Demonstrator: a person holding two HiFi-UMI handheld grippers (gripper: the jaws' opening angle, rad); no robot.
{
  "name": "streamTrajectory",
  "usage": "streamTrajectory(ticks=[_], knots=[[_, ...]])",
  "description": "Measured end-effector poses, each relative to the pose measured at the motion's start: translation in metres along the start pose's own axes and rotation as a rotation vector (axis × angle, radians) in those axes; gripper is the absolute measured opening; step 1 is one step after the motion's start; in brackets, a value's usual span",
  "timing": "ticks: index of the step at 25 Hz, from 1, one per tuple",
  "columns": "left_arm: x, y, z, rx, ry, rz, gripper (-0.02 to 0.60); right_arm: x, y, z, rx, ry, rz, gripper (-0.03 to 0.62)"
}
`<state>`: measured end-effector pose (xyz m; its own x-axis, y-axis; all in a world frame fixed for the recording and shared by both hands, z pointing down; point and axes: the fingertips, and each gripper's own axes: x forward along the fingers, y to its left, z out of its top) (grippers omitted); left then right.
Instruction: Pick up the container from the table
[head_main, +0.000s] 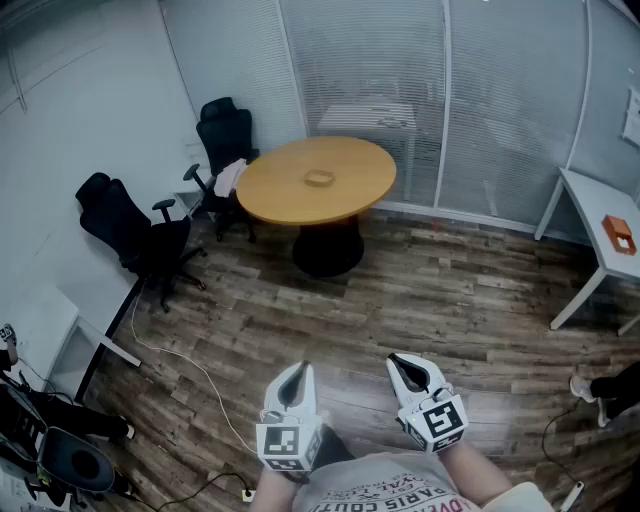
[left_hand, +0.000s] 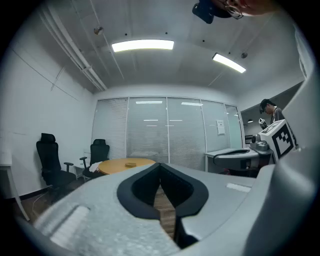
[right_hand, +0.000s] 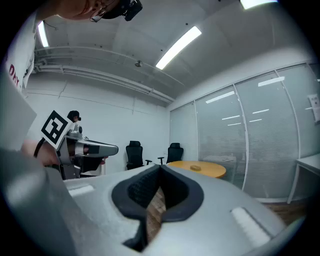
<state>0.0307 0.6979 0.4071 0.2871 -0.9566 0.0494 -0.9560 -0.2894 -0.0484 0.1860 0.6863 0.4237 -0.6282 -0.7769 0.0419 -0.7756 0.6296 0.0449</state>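
A small tan container (head_main: 319, 178) lies near the middle of a round wooden table (head_main: 355, 188) across the room. It also shows far off in the left gripper view, as the container (left_hand: 131, 163), and in the right gripper view, as the container (right_hand: 195, 168). My left gripper (head_main: 301, 374) and right gripper (head_main: 399, 364) are held side by side close to my body, well short of the table, both pointing toward it. Each is shut with nothing between its jaws. From its own camera the left gripper (left_hand: 160, 166) has its tips meeting, and so does the right gripper (right_hand: 160, 168).
Two black office chairs (head_main: 135, 233) (head_main: 224, 135) stand left of the table. A white desk (head_main: 603, 233) with an orange box (head_main: 619, 234) is at the right. Cables (head_main: 190, 365) trail over the wooden floor. A glass wall with blinds (head_main: 430, 90) runs behind the table.
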Motion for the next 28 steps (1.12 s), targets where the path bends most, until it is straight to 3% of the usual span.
streamTrajectory(ticks=[18,23,28], knots=[[0.046,-0.008,-0.012,-0.010,0.055,-0.006,0.006,0.017,-0.054,-0.015,0.075,0.024,-0.054,0.003],[0.080,0.014,-0.024,-0.015,0.081,0.002,0.006,0.049,-0.066,-0.030,0.085,0.057,-0.044,0.003],[0.136,0.046,-0.028,-0.034,0.086,-0.017,0.006,0.099,-0.104,-0.040,0.131,0.095,-0.113,0.003]])
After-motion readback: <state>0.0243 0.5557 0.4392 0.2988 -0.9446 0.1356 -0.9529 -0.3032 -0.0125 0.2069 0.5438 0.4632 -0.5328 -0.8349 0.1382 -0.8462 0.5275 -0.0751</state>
